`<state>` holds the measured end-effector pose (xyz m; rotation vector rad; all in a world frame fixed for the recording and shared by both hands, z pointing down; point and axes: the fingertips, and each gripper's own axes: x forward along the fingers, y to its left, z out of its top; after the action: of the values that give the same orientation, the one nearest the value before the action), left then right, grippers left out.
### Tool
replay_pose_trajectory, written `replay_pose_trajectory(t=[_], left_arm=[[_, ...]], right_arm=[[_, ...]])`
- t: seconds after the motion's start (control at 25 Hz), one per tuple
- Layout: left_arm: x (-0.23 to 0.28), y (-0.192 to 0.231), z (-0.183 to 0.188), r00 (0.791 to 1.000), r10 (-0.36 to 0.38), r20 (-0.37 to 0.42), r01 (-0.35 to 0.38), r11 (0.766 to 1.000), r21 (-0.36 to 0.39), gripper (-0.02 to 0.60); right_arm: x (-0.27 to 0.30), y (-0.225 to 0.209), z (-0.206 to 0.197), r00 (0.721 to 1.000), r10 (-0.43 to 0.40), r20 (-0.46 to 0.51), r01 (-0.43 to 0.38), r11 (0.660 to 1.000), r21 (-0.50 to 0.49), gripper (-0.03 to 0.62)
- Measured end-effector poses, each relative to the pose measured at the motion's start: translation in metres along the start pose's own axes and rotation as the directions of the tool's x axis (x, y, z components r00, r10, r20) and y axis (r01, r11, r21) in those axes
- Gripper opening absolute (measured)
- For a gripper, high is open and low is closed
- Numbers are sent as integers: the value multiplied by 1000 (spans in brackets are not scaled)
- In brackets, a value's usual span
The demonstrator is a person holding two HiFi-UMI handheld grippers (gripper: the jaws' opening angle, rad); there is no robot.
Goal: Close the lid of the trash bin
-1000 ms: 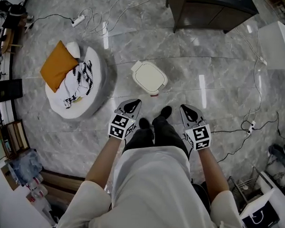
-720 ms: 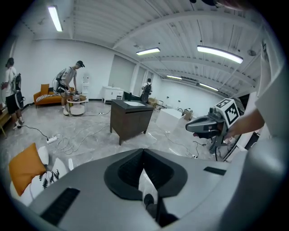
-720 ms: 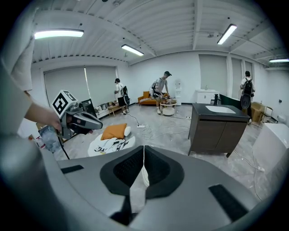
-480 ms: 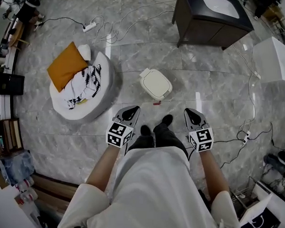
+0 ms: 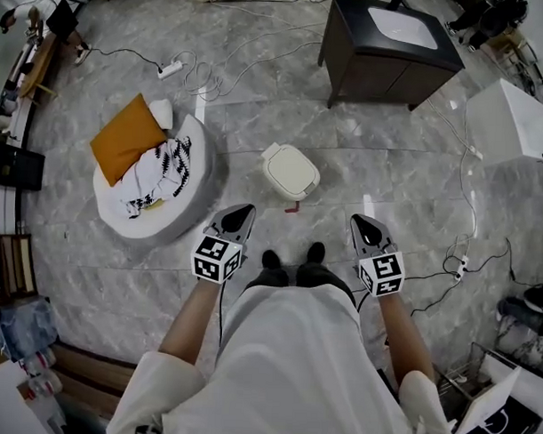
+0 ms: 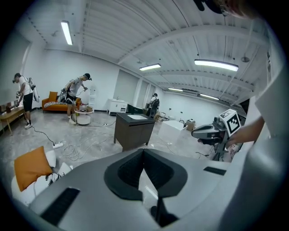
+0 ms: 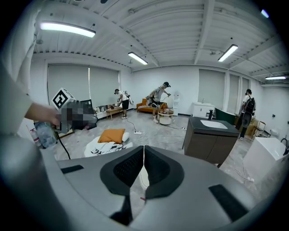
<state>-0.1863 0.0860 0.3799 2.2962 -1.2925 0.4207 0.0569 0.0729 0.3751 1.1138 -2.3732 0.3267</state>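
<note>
- The trash bin (image 5: 291, 171) stood on the marble floor (image 5: 406, 181) just above the middle of the head view, ahead of the person's shoes (image 5: 293, 257) and well apart from both grippers.
- Its cream lid (image 5: 288, 164) looked flat and down from above; I judged it closed or nearly so.
- A small red pedal (image 5: 292, 207) showed at the bin's lower edge.
- The left gripper (image 5: 242, 212), lower left of the bin, was clenched on nothing.
- The right gripper (image 5: 361, 224), lower right of the bin, had its jaws together too, empty.
- The bin looked like light, smooth plastic, likely to slide on the polished floor.
- The hinged lid would probably need only a gentle downward press on its broad top, away from the hinge, not a pinch.
</note>
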Motion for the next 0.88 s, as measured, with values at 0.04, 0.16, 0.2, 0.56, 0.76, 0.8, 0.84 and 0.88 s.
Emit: replay_pose_trajectory(t=[0.04, 0.16, 0.2, 0.56, 0.76, 0.8, 0.84, 0.88], left_arm=[[-1, -3, 4, 1000, 5, 8, -5, 1000, 3, 17], [-4, -13, 13, 999, 20, 32, -20, 1000, 4, 17], [-5, -17, 16, 999, 26, 40, -26, 1000, 5, 17], [-4, -53, 37, 989, 95, 115, -94, 996, -11, 17], [-6, -73, 51, 980, 124, 158, -122, 992, -18, 17], [-8, -77, 53, 979, 126, 162, -126, 992, -11, 17], [-9, -81, 54, 978, 128, 164, -129, 992, -2, 17], [-10, -84, 55, 978, 129, 165, -132, 991, 7, 17]], right_arm=[[-4, -3, 1, 1000, -1, 4, 1, 1000, -7, 31], [-15, -15, 4, 1000, -2, 20, 2, 1000, -20, 31], [-18, -19, 6, 1000, -2, 27, 2, 1000, -24, 30], [-57, -59, 12, 997, 15, 77, -11, 999, -44, 29], [-74, -78, 20, 993, 19, 114, -14, 999, -52, 29], [-75, -79, 22, 992, 23, 121, -16, 998, -59, 29], [-77, -80, 24, 992, 28, 127, -20, 998, -65, 29], [-79, -81, 25, 991, 31, 132, -22, 997, -71, 29]])
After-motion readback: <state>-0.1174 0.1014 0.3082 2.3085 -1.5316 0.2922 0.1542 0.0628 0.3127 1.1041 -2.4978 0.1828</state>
